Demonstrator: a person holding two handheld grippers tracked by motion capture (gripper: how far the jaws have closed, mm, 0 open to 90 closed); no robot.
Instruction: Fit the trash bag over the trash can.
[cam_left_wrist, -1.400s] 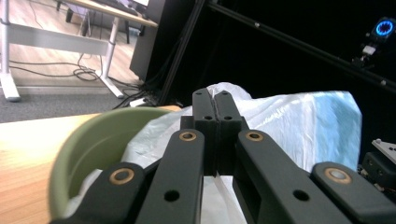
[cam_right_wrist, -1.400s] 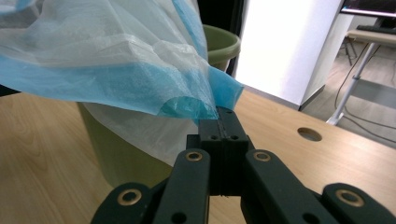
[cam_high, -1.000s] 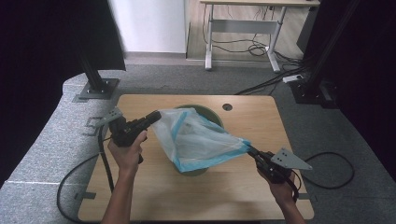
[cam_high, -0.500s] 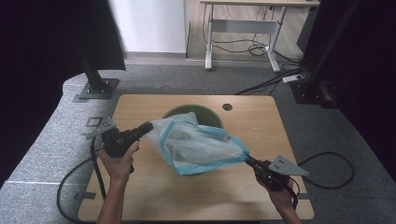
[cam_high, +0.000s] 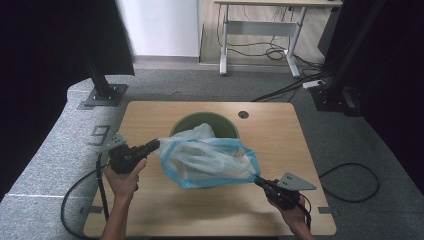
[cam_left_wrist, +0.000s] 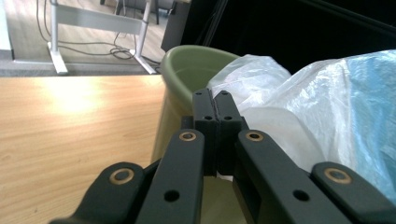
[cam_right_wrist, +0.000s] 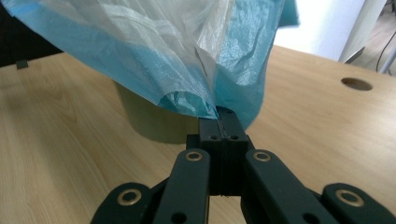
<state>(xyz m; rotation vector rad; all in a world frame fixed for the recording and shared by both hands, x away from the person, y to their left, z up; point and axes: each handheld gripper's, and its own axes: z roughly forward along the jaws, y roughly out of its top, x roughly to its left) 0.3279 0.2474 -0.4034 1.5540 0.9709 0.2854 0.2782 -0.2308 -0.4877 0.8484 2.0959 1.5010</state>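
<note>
One blue-and-clear plastic bag is stretched above one green bin mid-tabletop, clenched at its left edge by the left gripper and at its right corner by the right gripper. A grey "9", seemingly, is marked left of the tabletop.

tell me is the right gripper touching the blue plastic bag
Touching. In the right gripper view the right gripper has its jaws shut on a pinched edge of the plastic bag, which fans out from between them above the table.
</note>
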